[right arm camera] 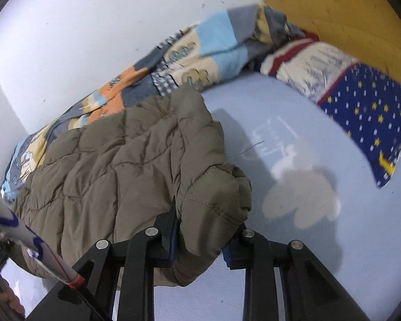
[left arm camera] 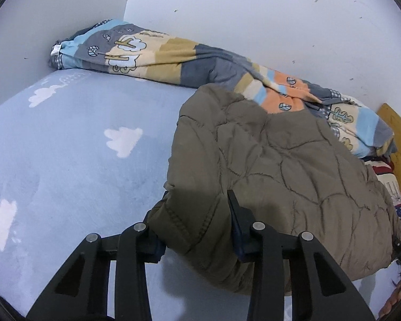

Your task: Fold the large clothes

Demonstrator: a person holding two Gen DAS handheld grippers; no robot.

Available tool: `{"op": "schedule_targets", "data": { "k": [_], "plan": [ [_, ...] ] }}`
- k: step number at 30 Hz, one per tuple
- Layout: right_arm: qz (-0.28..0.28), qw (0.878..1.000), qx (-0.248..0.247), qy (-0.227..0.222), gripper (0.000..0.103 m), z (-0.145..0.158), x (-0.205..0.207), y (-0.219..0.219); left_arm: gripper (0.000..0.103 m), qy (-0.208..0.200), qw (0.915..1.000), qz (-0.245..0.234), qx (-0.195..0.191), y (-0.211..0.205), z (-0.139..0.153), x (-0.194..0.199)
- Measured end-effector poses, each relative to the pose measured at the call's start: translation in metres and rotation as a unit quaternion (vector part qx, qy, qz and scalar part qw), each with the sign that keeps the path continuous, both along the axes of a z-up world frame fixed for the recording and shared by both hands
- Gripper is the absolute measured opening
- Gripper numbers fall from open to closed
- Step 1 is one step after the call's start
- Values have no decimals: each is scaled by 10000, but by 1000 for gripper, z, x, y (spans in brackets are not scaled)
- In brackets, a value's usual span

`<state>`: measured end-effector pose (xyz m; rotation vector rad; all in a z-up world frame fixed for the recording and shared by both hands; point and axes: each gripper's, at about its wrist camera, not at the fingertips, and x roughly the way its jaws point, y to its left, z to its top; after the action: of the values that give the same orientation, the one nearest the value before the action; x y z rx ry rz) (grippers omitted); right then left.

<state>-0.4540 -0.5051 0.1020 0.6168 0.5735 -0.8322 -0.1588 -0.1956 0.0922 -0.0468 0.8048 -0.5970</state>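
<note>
An olive-brown quilted jacket (left arm camera: 275,171) lies bunched on a light blue bed sheet with white clouds (left arm camera: 80,139). My left gripper (left arm camera: 197,208) is shut on the jacket's near left edge, with thick fabric between its jaws. In the right wrist view the same jacket (right arm camera: 125,168) fills the left half. My right gripper (right arm camera: 205,214) is shut on the jacket's near right corner, which bulges between the two fingers. Both held edges sit low, just above the blue sheet (right arm camera: 294,240).
A patchwork quilt (left arm camera: 157,53) lies rolled along the white wall behind the jacket and also shows in the right wrist view (right arm camera: 200,56). A star-print blue pillow (right arm camera: 366,117) rests against a wooden headboard (right arm camera: 342,18). A person's sleeve (right arm camera: 26,230) shows at left.
</note>
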Motion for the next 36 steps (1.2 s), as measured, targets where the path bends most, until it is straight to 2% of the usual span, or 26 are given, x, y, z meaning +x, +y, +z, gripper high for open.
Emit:
{"op": "schedule_targets", "data": {
  "k": [9, 14, 17, 20, 21, 22, 23, 25, 26, 28, 29, 31, 33, 36],
  "plan": [
    [115, 9995, 134, -259, 27, 38, -38, 39, 37, 88, 9995, 38, -287, 57, 30, -47],
    [93, 9985, 292, -461, 27, 45, -78, 76, 37, 196, 9992, 129, -313, 103, 19, -88],
    [43, 9980, 457, -425, 27, 36, -99, 97, 40, 375, 9987, 192, -282, 127, 4, -106],
    [-89, 9959, 822, -378, 28, 16, -120, 108, 52, 748, 9961, 433, -187, 145, -19, -110],
    [-124, 9945, 968, -378, 29, 9, -125, 108, 59, 875, 9945, 574, -101, 150, -27, -108],
    [-163, 9922, 1178, -366, 32, -2, -129, 107, 63, 975, 9928, 694, -28, 153, -32, -106],
    [-214, 9899, 1355, -357, 37, -10, -131, 105, 64, 1118, 9903, 828, 2, 160, -36, -102],
    [-326, 9810, 1868, -416, 43, -28, -140, 98, 66, 1426, 9844, 1017, -192, 175, -40, -97],
    [-410, 9760, 2090, -456, 50, -33, -145, 96, 66, 1504, 9799, 1263, -343, 188, -39, -95],
    [-728, 9681, 2310, -637, 59, -32, -164, 96, 66, 1348, 9747, 1735, -403, 207, -32, -92],
    [-853, 9664, 2322, -696, 59, -30, -173, 98, 66, 1169, 9741, 1894, -404, 213, -27, -93],
    [-1169, 9707, 2016, -592, 59, -21, -186, 105, 66, 728, 9800, 1828, -296, 207, -12, -96],
    [-1221, 9828, 1297, -479, 59, 0, -187, 114, 66, 224, 9910, 1313, -122, 180, 6, -109],
    [-577, 9958, 367, -616, 59, 36, -161, 133, 66, -451, 9987, 192, 123, 123, 27, -145]
  ]
}}
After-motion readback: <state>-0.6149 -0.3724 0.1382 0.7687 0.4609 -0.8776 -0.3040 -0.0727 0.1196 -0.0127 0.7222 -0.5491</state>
